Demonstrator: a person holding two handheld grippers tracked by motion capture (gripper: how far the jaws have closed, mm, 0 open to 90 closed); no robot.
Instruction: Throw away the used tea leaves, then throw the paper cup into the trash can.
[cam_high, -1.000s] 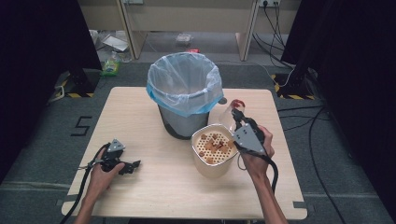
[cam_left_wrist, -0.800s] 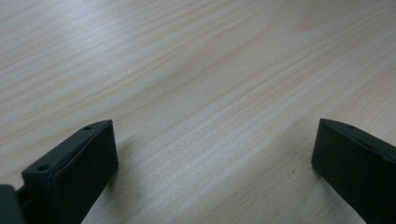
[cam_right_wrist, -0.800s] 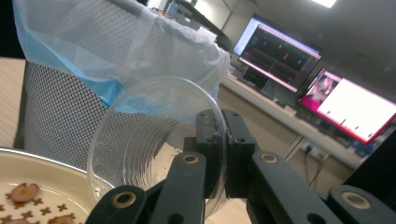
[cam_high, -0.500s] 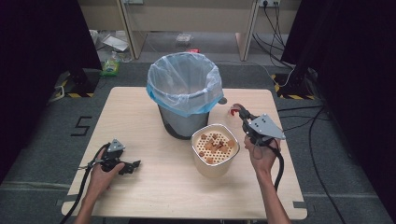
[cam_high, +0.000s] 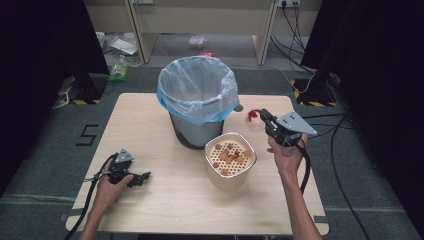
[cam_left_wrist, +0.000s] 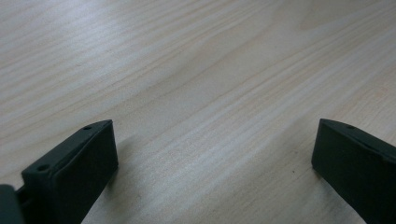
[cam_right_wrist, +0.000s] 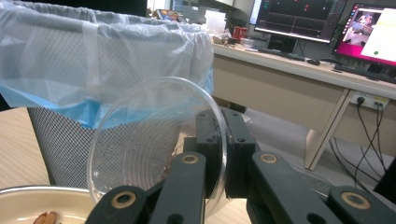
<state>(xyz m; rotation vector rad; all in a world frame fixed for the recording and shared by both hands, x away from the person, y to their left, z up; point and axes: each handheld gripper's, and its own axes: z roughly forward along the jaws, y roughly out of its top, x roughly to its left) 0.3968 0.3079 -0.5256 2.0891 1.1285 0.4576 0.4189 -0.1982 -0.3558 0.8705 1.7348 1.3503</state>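
Clear plastic cup (cam_right_wrist: 154, 140), thin, light and likely easy to crush, best held at its rim: pinched there by the right gripper (cam_high: 267, 121) beside the bin (cam_high: 197, 100); left gripper (cam_high: 131, 177) fingers spread on the desk (cam_high: 150, 120).

A big black number 5 (cam_high: 86, 135) is marked on the grey floor (cam_high: 45, 165), left of the light wooden table (cam_high: 145, 120). No other words or numbers can be read.

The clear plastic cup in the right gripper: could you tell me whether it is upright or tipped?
Tipped. The clear plastic cup lies on its side, its mouth facing the camera, its rim pinched in the right gripper.
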